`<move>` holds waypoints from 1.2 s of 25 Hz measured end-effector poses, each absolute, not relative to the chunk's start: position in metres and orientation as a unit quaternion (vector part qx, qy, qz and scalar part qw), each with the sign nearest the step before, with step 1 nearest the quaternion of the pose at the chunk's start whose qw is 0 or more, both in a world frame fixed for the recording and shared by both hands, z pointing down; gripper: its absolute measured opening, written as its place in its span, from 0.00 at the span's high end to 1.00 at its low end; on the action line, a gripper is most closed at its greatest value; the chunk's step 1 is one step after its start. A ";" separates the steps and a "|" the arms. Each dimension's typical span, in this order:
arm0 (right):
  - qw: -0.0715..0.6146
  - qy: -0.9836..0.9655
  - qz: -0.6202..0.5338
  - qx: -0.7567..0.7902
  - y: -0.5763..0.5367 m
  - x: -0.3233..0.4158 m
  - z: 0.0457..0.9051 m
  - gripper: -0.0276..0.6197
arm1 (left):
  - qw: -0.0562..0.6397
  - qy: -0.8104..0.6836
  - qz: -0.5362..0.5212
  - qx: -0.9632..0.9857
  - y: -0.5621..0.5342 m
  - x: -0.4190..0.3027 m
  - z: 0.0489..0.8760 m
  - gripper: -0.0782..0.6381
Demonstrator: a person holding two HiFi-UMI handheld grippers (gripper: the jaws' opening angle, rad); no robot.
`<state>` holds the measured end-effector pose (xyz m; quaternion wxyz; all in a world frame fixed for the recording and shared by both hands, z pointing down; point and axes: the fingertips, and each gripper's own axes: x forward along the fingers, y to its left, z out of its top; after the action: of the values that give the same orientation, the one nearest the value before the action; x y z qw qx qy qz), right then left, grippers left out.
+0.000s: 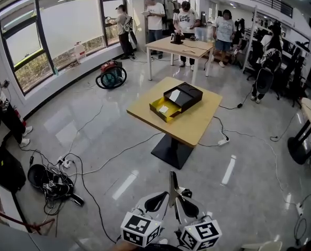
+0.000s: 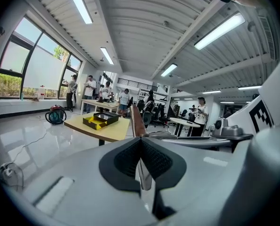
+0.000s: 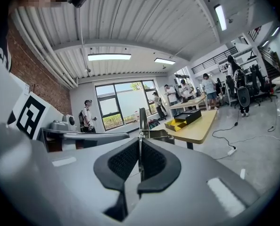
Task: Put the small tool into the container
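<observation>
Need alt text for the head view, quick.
The left gripper and right gripper together hold a thin small tool at bottom centre, well short of the open black-and-yellow box on a wooden table. Cables cross the glossy floor; people stand behind.

My left gripper and my right gripper sat close together at the bottom edge, marker cubes turned toward me. A small tool, thin and dark, stood upright between them. Well ahead, across a glossy floor trailed with cables, a wooden table carried the black-and-yellow container. Beyond it, several people stood around a second table.
</observation>
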<state>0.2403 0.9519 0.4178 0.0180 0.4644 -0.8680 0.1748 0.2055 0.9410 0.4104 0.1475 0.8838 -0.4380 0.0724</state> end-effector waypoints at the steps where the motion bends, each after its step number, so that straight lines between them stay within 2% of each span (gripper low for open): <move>1: 0.016 -0.866 0.178 0.466 0.941 0.241 0.421 0.95 | 0.148 -0.438 0.072 0.884 0.931 0.206 0.414 0.89; 5: 0.020 -0.865 0.178 0.469 0.893 0.234 0.437 0.95 | 0.150 -0.434 0.075 0.885 0.883 0.200 0.432 0.89; 16: 0.046 -0.845 0.172 0.505 0.673 0.123 0.443 0.95 | 0.161 -0.389 0.077 0.904 0.654 0.092 0.438 0.89; 30: 0.039 -0.826 0.173 0.536 0.470 -0.127 0.445 0.95 | 0.153 -0.350 0.085 0.920 0.455 -0.154 0.440 0.89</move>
<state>-0.1267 0.4698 0.4447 0.0394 0.5356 -0.8256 0.1731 -0.1541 0.4555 0.4401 0.1534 0.9200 -0.3504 0.0855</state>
